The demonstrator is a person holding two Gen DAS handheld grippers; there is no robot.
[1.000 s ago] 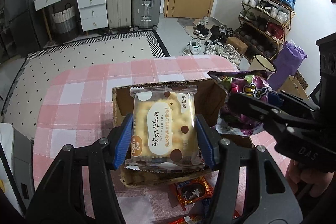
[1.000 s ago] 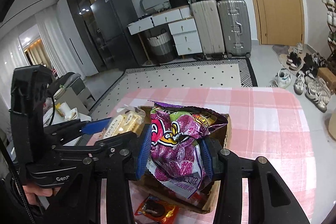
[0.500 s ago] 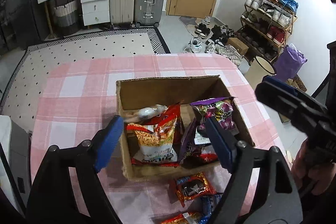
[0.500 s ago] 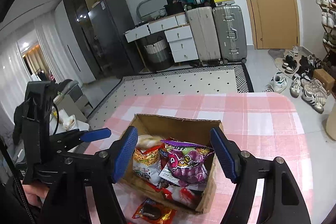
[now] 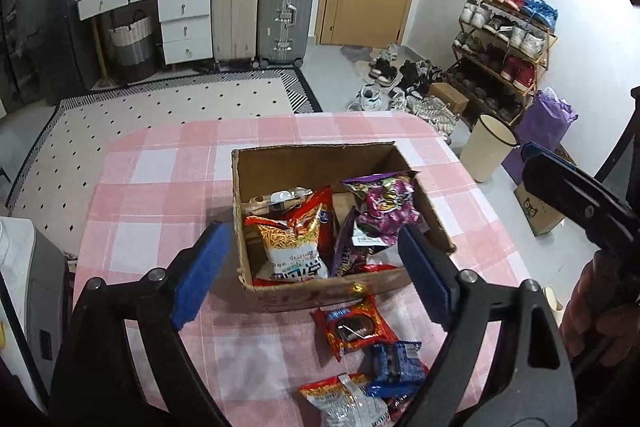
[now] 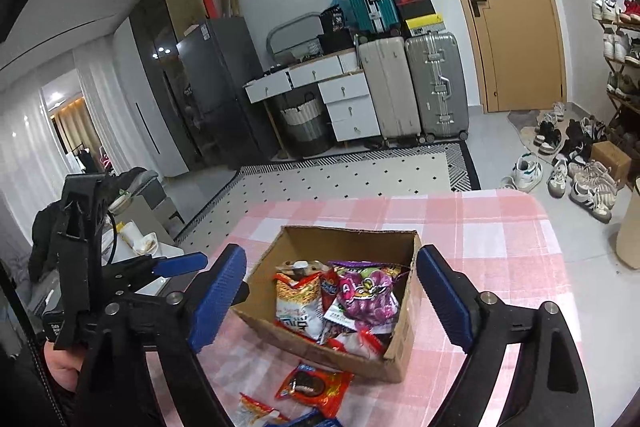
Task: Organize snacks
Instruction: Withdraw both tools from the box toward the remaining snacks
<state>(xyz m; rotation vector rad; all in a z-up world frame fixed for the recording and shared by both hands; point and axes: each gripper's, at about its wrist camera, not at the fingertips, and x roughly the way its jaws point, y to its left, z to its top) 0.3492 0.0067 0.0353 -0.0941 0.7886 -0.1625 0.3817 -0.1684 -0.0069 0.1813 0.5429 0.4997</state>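
Snack packets (image 5: 376,205) now inside the cardboard box (image 5: 280,155), both tools opening wide, empty.

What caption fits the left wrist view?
Left gripper opening, empty, above cardboard box of snacks; red cookie packet waits on the table.

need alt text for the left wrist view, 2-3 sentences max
An open cardboard box on a pink checked tablecloth holds snack bags, a purple one on top at right. The left tool, jaws opening and empty, frames the box; loose red and blue packets lie on the cloth nearer the camera. The right tool enters at right.
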